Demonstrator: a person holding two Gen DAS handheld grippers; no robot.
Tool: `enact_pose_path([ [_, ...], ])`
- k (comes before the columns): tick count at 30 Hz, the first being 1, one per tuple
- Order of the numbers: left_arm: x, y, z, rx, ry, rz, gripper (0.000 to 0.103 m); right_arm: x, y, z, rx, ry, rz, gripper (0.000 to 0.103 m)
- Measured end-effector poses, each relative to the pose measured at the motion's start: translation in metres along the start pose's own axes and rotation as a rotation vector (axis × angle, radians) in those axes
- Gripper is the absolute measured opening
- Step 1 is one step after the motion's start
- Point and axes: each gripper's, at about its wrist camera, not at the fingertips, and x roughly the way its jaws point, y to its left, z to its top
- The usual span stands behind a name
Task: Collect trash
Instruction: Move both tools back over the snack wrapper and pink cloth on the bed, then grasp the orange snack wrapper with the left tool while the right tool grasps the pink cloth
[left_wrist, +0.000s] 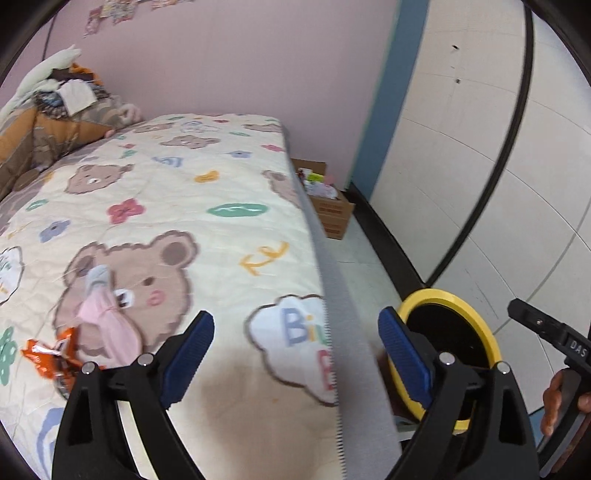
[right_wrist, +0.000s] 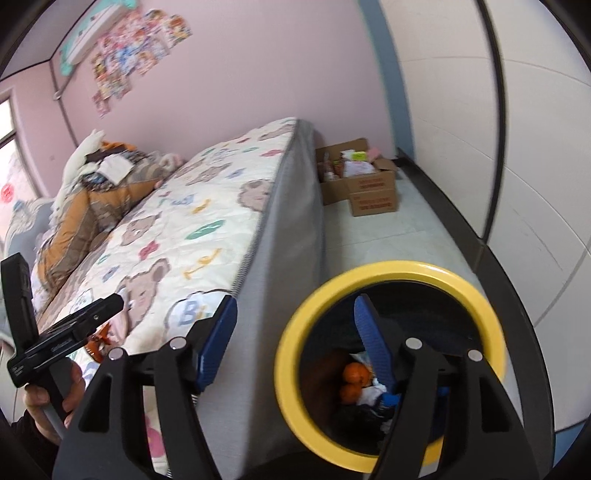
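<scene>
An orange crumpled wrapper (left_wrist: 51, 360) and a pink face mask (left_wrist: 107, 321) lie on the bear-print bed (left_wrist: 221, 221), left of my left gripper (left_wrist: 295, 354), which is open and empty above the bed's near corner. A yellow-rimmed trash bin (right_wrist: 391, 336) stands on the floor beside the bed; it holds orange items and crumpled paper (right_wrist: 365, 387). My right gripper (right_wrist: 295, 339) is open and empty, its right finger over the bin's mouth. The bin also shows in the left wrist view (left_wrist: 450, 350).
An open cardboard box (right_wrist: 365, 181) of items sits on the floor at the bed's far end. A white wardrobe (right_wrist: 517, 147) runs along the right. A bundle of bedding and soft toys (left_wrist: 55, 110) lies at the head of the bed.
</scene>
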Motion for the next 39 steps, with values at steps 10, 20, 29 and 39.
enact_pose_path([
  [10, -0.048, 0.076, -0.020, -0.103, -0.085, 0.173, 0.087, 0.039, 0.099, 0.016, -0.178, 0.053, 0.170, 0.068],
  [20, -0.050, 0.139, -0.045, -0.246, -0.073, 0.261, 0.088, 0.124, 0.236, 0.038, -0.412, 0.290, 0.398, 0.069],
  [29, -0.026, 0.169, -0.054, -0.360, -0.019, 0.265, 0.088, 0.212, 0.331, 0.012, -0.550, 0.543, 0.446, 0.069],
  [39, -0.013, 0.185, -0.059, -0.420, 0.001, 0.240, 0.086, 0.263, 0.377, -0.021, -0.644, 0.651, 0.414, 0.064],
])
